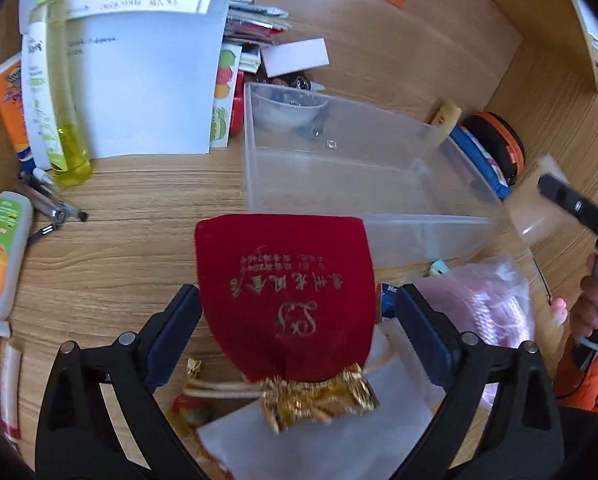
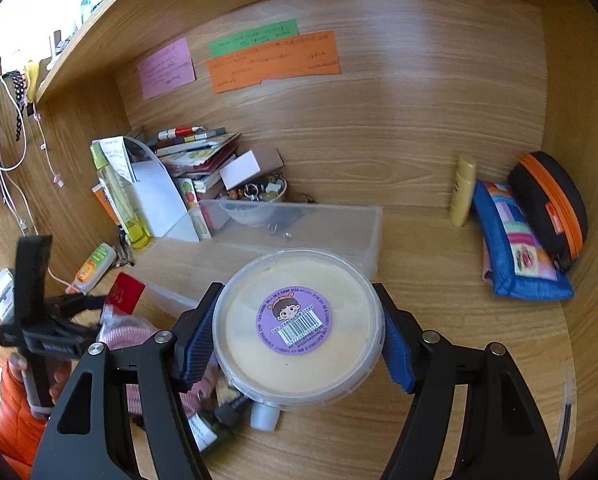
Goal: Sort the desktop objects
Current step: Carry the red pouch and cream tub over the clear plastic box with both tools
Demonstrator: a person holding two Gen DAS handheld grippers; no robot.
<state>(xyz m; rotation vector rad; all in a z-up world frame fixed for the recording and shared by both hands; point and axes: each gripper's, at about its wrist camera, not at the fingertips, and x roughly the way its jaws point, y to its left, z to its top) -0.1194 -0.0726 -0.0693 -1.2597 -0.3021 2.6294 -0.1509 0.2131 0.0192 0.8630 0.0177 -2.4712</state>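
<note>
My left gripper (image 1: 297, 320) is shut on a red velvet pouch (image 1: 287, 292) with gold lettering and a gold tassel, held just in front of a clear plastic bin (image 1: 339, 184). My right gripper (image 2: 297, 332) is shut on a round clear tub (image 2: 299, 324) with a purple cartoon label, held above the desk near the same bin (image 2: 319, 224). The left gripper and its red pouch (image 2: 125, 292) show at the left of the right wrist view. The bin holds a small clear bowl (image 1: 291, 110).
White papers (image 1: 139, 80), a yellow-green bottle (image 1: 65, 112), lotion tubes (image 1: 1, 252) and pens lie left. Pink plastic bags (image 1: 487, 300) lie right of the pouch. A blue pencil case (image 2: 515, 240), black-orange pouch (image 2: 551, 204) and yellow tube (image 2: 463, 188) sit at the right wall.
</note>
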